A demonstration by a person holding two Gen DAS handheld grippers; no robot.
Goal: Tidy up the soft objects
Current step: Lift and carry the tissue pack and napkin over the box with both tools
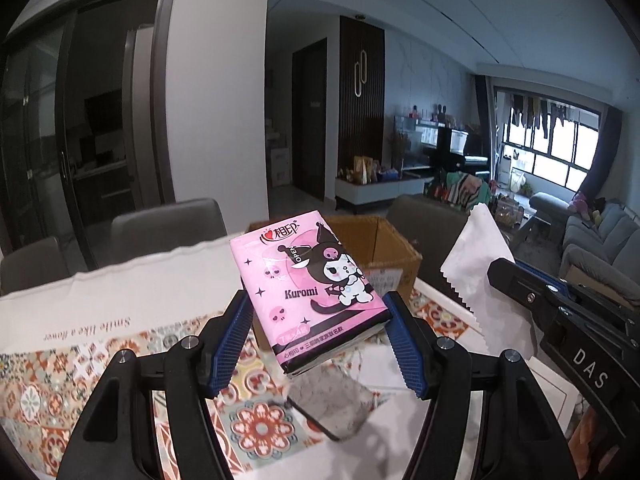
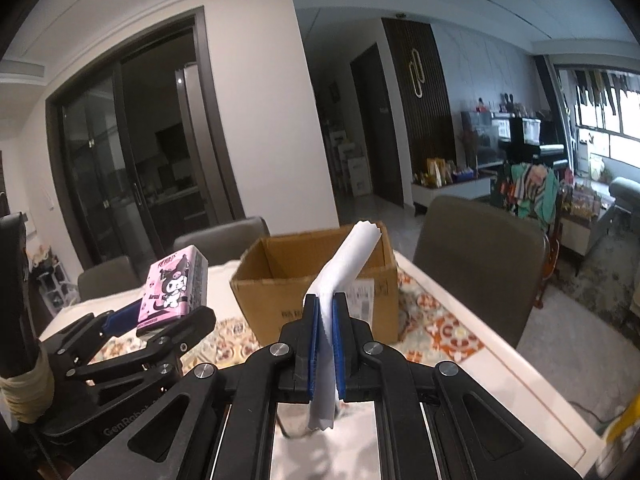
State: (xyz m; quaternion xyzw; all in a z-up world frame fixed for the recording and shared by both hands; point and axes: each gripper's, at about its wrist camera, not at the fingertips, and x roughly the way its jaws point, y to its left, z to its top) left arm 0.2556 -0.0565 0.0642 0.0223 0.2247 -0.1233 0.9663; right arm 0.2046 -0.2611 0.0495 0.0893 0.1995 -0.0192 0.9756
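Observation:
My left gripper (image 1: pixel 318 300) is shut on a pink Kuromi tissue pack (image 1: pixel 308 280) and holds it above the table, in front of an open cardboard box (image 1: pixel 384 248). It also shows in the right wrist view (image 2: pixel 172 284), at the left. My right gripper (image 2: pixel 325 300) is shut on a white cloth (image 2: pixel 340 276) with zigzag edges, which sticks up in front of the box (image 2: pixel 280 288). The cloth (image 1: pixel 476 264) and right gripper body show at the right of the left wrist view.
The table has a patterned tile-print cover (image 1: pixel 60 380) and a white cloth with lettering (image 1: pixel 132 292). A grey square pad (image 1: pixel 332 404) lies below the tissue pack. Grey chairs (image 2: pixel 476 252) stand around the table. The table's right edge (image 2: pixel 520 368) drops to the floor.

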